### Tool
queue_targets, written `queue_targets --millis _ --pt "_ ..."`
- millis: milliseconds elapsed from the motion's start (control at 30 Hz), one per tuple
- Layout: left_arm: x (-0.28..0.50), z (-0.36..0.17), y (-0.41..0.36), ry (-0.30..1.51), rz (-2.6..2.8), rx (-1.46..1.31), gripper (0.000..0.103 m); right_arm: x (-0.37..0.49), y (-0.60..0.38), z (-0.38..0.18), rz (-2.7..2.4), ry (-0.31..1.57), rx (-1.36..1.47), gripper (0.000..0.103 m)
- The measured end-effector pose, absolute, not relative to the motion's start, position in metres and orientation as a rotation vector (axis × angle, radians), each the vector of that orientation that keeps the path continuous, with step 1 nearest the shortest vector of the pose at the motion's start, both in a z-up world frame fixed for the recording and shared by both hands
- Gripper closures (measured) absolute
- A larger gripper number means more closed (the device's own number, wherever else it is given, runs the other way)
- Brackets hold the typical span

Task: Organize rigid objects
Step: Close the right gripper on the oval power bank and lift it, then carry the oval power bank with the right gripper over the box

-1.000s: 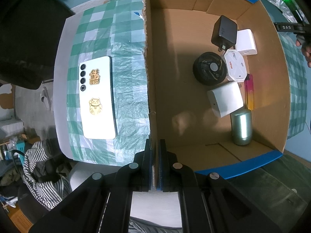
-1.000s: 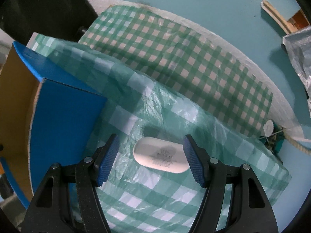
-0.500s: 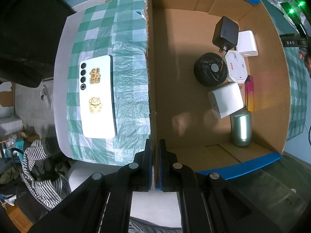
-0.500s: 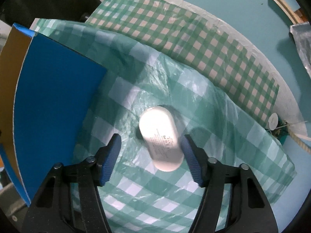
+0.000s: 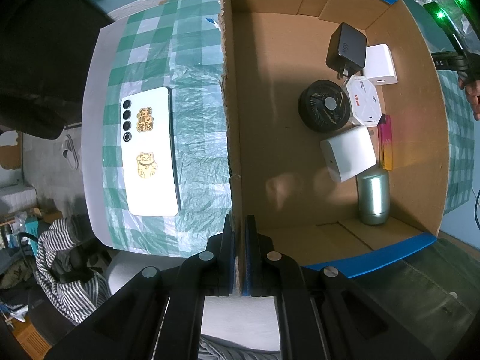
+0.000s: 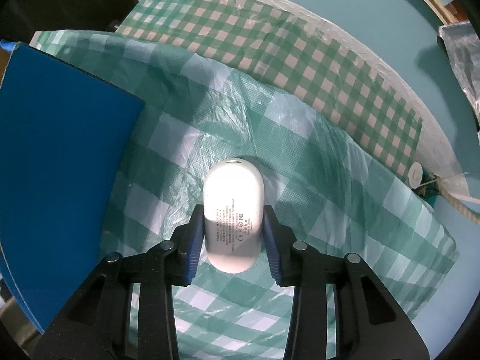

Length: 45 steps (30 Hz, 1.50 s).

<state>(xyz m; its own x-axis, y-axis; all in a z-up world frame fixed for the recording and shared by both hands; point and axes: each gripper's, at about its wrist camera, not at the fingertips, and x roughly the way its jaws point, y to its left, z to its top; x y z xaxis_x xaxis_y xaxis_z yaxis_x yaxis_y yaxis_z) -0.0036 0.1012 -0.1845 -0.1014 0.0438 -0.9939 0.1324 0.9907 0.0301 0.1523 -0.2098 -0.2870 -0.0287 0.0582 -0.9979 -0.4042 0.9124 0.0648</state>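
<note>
My left gripper [image 5: 237, 231] is shut on the near wall of the cardboard box [image 5: 231, 138]. Inside the box lie a black charger [image 5: 348, 48], a black round disc [image 5: 325, 109], white adapters [image 5: 348, 153] and a grey-green cylinder [image 5: 373, 198]. A white phone [image 5: 150, 153] with gold stickers lies on the checked cloth left of the box. In the right wrist view, a white oval case [image 6: 233, 213] lies on the cloth between my right gripper's [image 6: 233, 234] blue pads [image 6: 193, 240], which touch its sides.
The box's blue outer wall [image 6: 60, 156] stands at the left in the right wrist view. The checked cloth [image 6: 330, 210] covers a round table with its edge at the far right. A striped garment [image 5: 66, 273] lies below the table's near-left edge.
The right gripper has turned, come forward over the white case and narrowed its jaws from wide open onto the case's sides. The left gripper has stayed clamped on the box wall.
</note>
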Motion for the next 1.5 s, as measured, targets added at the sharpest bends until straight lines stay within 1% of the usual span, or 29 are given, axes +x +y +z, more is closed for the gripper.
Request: queue_targets --millis 433,833,1233,1500 --pt "-0.003 -0.184 0.100 1.667 -0.085 0.146 0.099 0.137 -0.206 -0.268 0.377 1.557 -0.263 0.066" --pt "-0.002 -0.184 0.100 1.667 -0.095 0.162 0.099 0.118 -0.198 -0.220 0.400 1.513 -0.225 0.066" --pt "-0.001 -0.184 0.099 1.667 -0.108 0.179 0.099 0.106 -0.163 -0.166 0.489 1.434 -0.238 0.066" --pt "-0.001 -0.183 0.099 1.663 -0.112 0.181 0.099 0.098 -0.129 -0.153 0.559 1.407 -0.272 0.066"
